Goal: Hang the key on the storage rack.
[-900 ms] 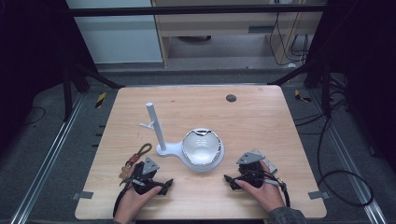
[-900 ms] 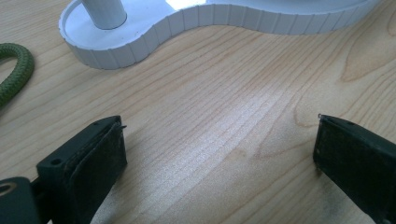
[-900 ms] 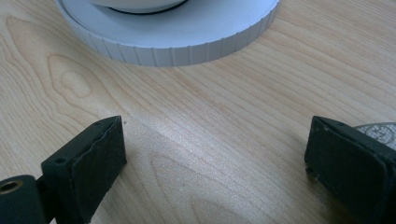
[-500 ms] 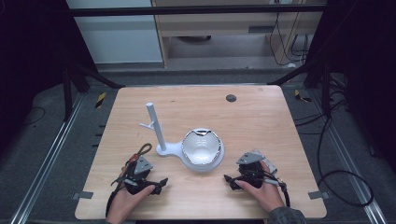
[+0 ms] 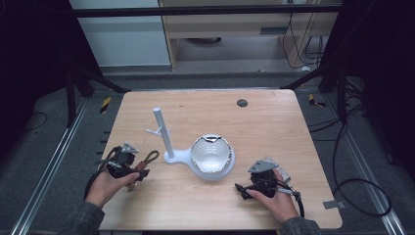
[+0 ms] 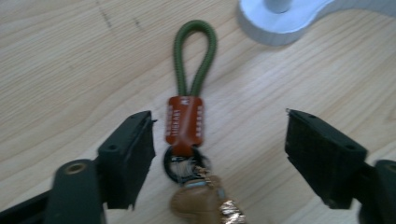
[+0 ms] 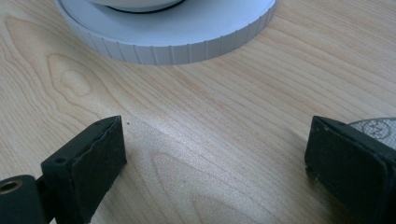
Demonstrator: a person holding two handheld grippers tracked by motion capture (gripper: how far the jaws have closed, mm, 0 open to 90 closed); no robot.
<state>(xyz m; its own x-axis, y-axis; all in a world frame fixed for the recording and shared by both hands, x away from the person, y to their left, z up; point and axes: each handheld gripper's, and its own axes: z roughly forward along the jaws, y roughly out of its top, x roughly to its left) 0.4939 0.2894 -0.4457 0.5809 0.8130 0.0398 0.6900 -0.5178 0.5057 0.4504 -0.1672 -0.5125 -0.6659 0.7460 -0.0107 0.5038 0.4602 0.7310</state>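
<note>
**Keychain lot, catalogued left to right from the white stand**

Left of the white stand (image 5: pixel 169 147): a keychain (image 6: pixel 187 119) is being straddled on the wooden table (image 5: pixel 274 122) by the left gripper (image 5: pixel 128 169), jaws spread, nothing pinched. Green cord loop, red tag, ring and charm are being judged light and limp; the stiff tag or ring is being favoured as the grip point. Right of the stand's bowl (image 5: pixel 211 154): the right gripper (image 5: pixel 244 188) is being held spread, empty.

Leather tab (image 6: pixel 184 120) on keychain: white lettering is showing along its length, too blurred to be read.
Grey patch (image 7: pixel 379 129) beside the right jaw: small markings are showing, not legible.
Other readable text: none.
</note>
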